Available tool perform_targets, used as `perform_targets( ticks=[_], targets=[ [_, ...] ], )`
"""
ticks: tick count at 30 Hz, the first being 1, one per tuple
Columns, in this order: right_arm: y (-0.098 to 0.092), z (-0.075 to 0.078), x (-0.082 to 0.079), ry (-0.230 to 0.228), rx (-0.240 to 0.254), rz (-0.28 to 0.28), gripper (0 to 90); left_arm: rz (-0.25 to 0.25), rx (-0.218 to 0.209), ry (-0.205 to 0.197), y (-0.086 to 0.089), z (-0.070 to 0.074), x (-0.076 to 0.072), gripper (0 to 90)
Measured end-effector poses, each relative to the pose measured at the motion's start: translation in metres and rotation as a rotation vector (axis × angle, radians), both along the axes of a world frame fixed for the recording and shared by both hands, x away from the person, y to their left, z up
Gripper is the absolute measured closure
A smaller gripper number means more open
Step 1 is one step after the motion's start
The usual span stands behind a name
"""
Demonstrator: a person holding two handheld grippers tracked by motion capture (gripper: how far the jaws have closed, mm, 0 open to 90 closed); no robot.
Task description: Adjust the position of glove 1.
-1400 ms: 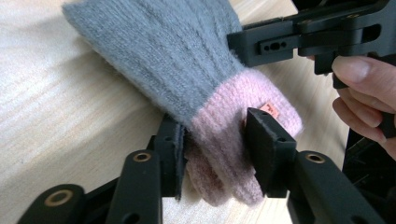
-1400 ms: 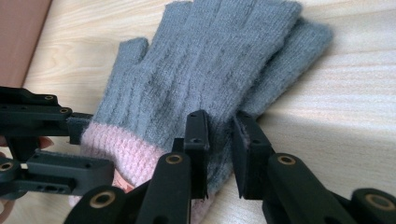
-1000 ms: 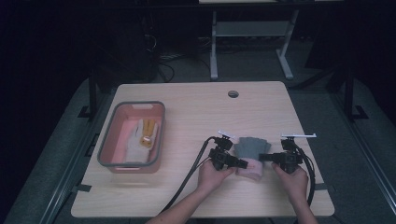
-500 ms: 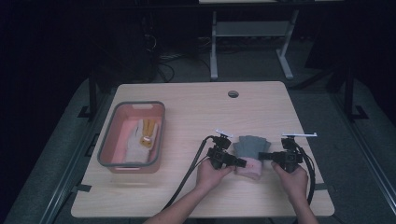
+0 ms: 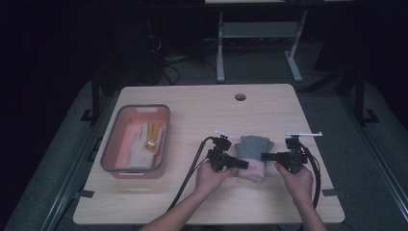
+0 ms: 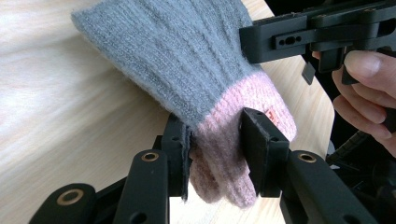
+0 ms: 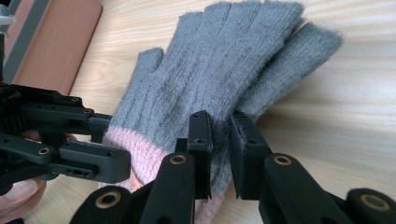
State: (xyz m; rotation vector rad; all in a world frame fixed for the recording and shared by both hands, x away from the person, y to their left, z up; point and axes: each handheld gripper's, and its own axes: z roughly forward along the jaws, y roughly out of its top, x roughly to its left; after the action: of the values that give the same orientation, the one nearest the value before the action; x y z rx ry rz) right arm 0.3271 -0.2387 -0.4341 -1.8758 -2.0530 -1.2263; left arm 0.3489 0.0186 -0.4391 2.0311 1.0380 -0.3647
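Observation:
A grey knitted glove (image 5: 255, 146) with a pink cuff lies on the table (image 5: 202, 110) right of centre, its fingers pointing away from the person. My left gripper (image 5: 243, 165) is shut on the pink cuff (image 6: 219, 154), which is bunched between the pads and lifted a little off the wood. From the opposite side, my right gripper (image 5: 264, 156) is shut on the glove's grey edge (image 7: 224, 60) just above the cuff. In the right gripper view the jaws (image 7: 220, 135) pinch a thin fold, and the left gripper (image 7: 112, 142) shows at the left.
A pink bin (image 5: 137, 169) with a grey rim stands on the left side of the table and holds a white and orange glove (image 5: 146, 139). A round cable hole (image 5: 240, 96) is near the far edge. Cables trail back from both grippers.
My left gripper has shifted slightly and risen a touch with the pink cuff in its jaws. The right gripper has stayed where it was.

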Motion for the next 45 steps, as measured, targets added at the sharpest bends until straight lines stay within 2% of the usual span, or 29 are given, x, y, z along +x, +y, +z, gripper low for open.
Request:
perform_targets(
  ticks=[13,21,34,45],
  targets=[
    [0.022,0.015,0.007,-0.016,0.02,0.035,79.4,0.024,-0.009,-0.029,0.025,0.016,-0.002,63.6],
    [0.034,0.024,0.011,-0.039,0.016,0.064,79.4,0.034,-0.018,-0.041,0.039,0.025,-0.002,63.6],
    [0.053,0.038,0.019,-0.042,0.008,0.102,79.4,0.051,-0.019,-0.057,0.057,0.038,-0.003,63.8],
    [0.074,0.051,0.028,-0.055,0.013,0.13,79.4,0.072,-0.028,-0.082,0.08,0.05,-0.002,63.8]
  ],
)
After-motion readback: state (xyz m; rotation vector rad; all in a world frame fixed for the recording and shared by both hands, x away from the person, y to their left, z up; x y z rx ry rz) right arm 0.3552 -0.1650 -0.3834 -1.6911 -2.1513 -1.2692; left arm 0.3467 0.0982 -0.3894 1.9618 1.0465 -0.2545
